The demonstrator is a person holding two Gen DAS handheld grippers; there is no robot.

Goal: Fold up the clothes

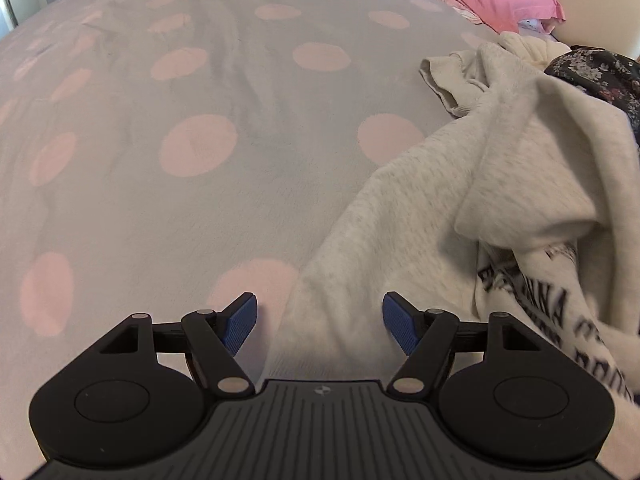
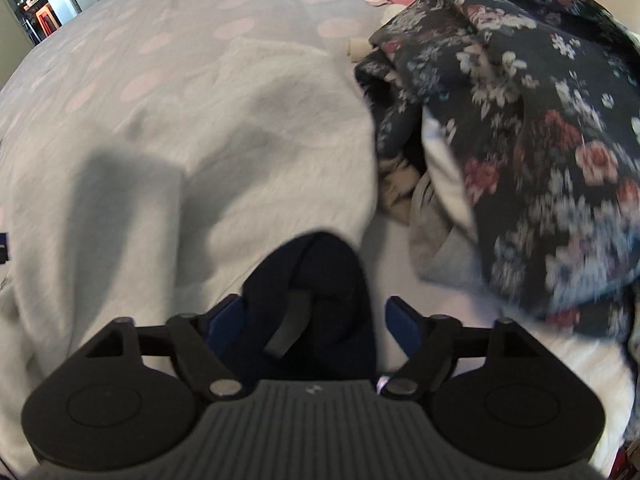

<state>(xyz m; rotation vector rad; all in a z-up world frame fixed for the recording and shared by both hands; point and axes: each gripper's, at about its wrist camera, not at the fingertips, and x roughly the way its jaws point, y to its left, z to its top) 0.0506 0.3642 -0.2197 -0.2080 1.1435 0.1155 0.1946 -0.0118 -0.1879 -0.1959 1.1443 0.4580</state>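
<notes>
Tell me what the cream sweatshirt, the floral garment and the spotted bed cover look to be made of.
Cream sweatshirt: seemingly thick cotton fleece knit, matte and faintly fuzzy, with ribbed cuffs and printed dark lettering.
Floral garment: probably thin woven fabric, smooth, draping in soft, limp folds; blur hides the weave.
Spotted bed cover: soft, brushed-looking cloth, matte, with pale pink dots.

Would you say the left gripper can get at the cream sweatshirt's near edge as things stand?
Probably yes. The left gripper is open, and the cream sweatshirt already has its edge lying between the pads on the spotted bedspread, with nothing on top of it there.
</notes>
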